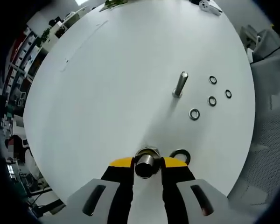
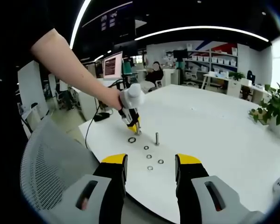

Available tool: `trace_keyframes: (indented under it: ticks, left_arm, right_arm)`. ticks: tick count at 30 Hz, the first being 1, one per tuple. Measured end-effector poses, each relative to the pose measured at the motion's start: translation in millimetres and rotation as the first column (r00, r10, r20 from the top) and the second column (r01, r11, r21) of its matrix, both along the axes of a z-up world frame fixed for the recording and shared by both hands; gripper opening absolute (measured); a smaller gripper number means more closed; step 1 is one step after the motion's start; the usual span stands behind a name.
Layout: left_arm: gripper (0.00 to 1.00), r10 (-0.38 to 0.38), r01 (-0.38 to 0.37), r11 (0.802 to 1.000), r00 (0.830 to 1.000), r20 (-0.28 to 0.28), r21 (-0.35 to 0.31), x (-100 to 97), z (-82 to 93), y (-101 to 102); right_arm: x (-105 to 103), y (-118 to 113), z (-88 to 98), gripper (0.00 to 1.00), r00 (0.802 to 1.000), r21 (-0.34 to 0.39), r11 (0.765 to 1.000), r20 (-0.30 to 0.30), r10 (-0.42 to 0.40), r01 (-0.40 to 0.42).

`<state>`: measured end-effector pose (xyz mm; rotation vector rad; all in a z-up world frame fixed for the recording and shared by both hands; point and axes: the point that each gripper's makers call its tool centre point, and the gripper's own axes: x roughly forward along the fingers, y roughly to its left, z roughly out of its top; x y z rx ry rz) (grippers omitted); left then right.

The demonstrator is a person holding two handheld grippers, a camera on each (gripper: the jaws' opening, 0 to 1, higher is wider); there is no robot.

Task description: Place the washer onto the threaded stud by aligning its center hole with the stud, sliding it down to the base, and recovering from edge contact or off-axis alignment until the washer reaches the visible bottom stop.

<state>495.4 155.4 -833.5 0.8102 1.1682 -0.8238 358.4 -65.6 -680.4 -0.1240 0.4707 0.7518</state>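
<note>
My left gripper (image 1: 147, 164) is shut on a short metal stud (image 1: 145, 158) with a hex base that rests on the white table (image 1: 107, 93). A large dark washer (image 1: 180, 155) lies flat just right of it. Farther off a second threaded stud (image 1: 180, 84) stands upright and free, with several small washers (image 1: 212, 101) scattered to its right. In the right gripper view a hand holds the left gripper (image 2: 136, 128) tip-down on the table, beside the large washer (image 2: 131, 140) and the upright stud (image 2: 157, 138). My right gripper (image 2: 150, 164) hovers open above the small washers (image 2: 149, 156), holding nothing.
A grey mesh chair (image 2: 51, 158) stands at the table's near edge, and the chair (image 1: 270, 135) also shows in the left gripper view. A small white object (image 1: 210, 6) lies at the far edge. A potted plant (image 2: 276, 107) stands at the right, with desks and monitors behind.
</note>
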Motion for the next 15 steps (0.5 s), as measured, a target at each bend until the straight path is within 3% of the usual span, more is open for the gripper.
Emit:
trace_keyframes:
  ticks: [7, 15]
  left_arm:
    - [0.22, 0.028, -0.028, 0.999, 0.999, -0.022, -0.015, -0.8, -7.3, 2.9]
    - [0.22, 0.027, -0.028, 0.999, 0.999, -0.018, -0.035, -1.6, -2.7, 0.9]
  right_arm:
    - [0.3, -0.1, 0.4, 0.43, 1.000, -0.001, 1.000, 0.001, 0.000, 0.000]
    - [0.7, -0.7, 0.5, 0.43, 1.000, -0.002, 1.000, 0.002, -0.004, 0.004]
